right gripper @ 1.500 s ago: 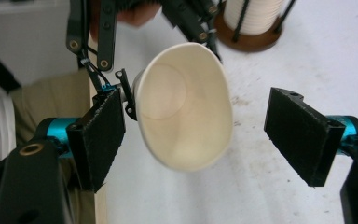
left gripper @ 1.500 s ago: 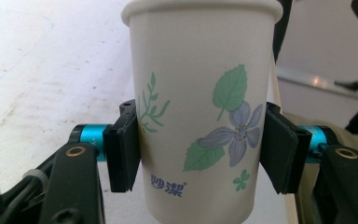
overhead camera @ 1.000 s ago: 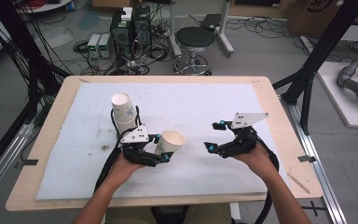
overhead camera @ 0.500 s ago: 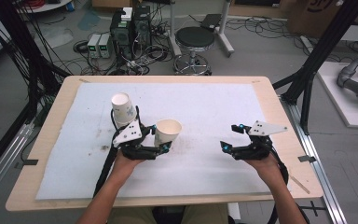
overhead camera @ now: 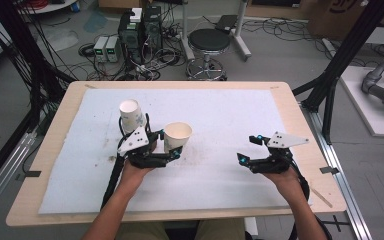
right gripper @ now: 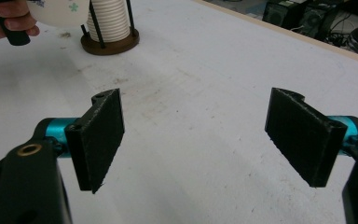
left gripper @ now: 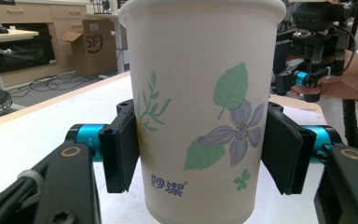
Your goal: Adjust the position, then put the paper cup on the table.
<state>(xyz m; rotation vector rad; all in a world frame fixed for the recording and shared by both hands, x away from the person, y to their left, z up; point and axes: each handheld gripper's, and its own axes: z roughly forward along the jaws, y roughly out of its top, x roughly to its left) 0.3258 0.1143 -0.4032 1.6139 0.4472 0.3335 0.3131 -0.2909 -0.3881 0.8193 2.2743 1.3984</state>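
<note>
Left of centre in the high view, the left tongs (overhead camera: 172, 152) are gripping one floral paper cup (overhead camera: 177, 137) beside one cup stack (overhead camera: 131, 116); the right tongs (overhead camera: 247, 148) are gaping wide, holding nothing, over the worktop (overhead camera: 290, 102).

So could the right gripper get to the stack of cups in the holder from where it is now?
Probably not directly. The right gripper is open and free, but the left gripper, holding a paper cup, sits between it and the cup stack. It would have to go around.
</note>
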